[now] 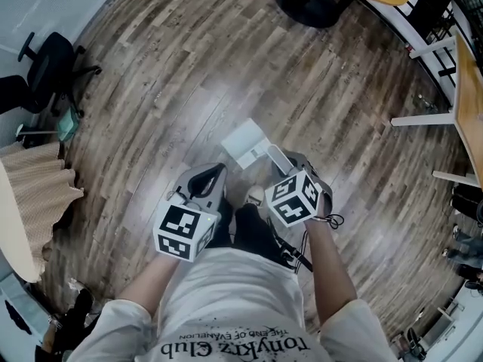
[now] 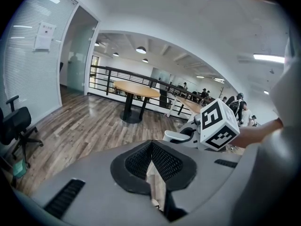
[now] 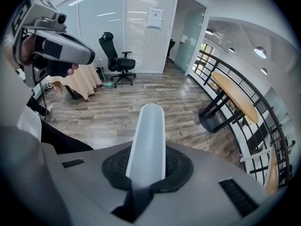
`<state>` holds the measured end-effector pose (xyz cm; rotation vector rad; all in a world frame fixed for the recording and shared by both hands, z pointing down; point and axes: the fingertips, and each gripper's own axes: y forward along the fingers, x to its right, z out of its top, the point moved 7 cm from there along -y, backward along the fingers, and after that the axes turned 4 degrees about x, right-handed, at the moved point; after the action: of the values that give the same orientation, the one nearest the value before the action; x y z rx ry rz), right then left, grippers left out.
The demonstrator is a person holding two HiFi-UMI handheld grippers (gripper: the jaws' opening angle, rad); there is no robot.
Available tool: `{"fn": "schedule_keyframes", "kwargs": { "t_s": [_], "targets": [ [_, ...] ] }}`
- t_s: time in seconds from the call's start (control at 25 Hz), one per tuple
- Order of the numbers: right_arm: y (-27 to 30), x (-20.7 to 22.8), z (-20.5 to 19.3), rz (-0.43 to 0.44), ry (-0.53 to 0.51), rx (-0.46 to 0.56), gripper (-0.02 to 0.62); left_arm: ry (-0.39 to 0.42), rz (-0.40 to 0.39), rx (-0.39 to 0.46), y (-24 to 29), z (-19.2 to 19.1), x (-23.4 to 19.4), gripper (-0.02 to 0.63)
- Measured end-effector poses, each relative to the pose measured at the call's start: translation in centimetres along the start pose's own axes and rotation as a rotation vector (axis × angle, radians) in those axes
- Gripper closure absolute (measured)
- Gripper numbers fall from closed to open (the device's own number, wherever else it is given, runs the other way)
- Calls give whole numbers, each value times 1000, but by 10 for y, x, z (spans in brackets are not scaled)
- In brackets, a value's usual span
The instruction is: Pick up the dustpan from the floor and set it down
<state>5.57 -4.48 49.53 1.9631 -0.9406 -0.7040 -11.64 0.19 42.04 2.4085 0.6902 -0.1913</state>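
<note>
**Dustpan gripped in our right fingers**

We are clenching the fingers of our right gripper [image 3: 146, 172] around the pale handle [image 3: 148, 135] of the dustpan [image 1: 247, 143]. On our left gripper [image 2: 151, 149] the fingers are pressing together on nothing. The dustpan is pointing away from our feet [image 1: 255, 195] over the wooden floor [image 1: 189, 74]. An office chair [image 1: 47, 60] is standing farther off.

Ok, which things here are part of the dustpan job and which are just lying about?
Job: dustpan, its handle clamped in the right gripper; floor.
Lying about: office chair, round table, beige cloth; left gripper, shut, empty.
</note>
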Motion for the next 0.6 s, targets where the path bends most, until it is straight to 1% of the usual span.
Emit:
{"fn": "schedule_keyframes", "kwargs": {
  "t_s": [0.32, 0.6],
  "targets": [
    [29, 6, -3, 6, 13, -6, 543, -20, 6, -26, 9, -9, -10, 583],
    [47, 15, -6, -3, 35, -10, 543, -32, 10, -24, 19, -3, -17, 583]
  ]
}}
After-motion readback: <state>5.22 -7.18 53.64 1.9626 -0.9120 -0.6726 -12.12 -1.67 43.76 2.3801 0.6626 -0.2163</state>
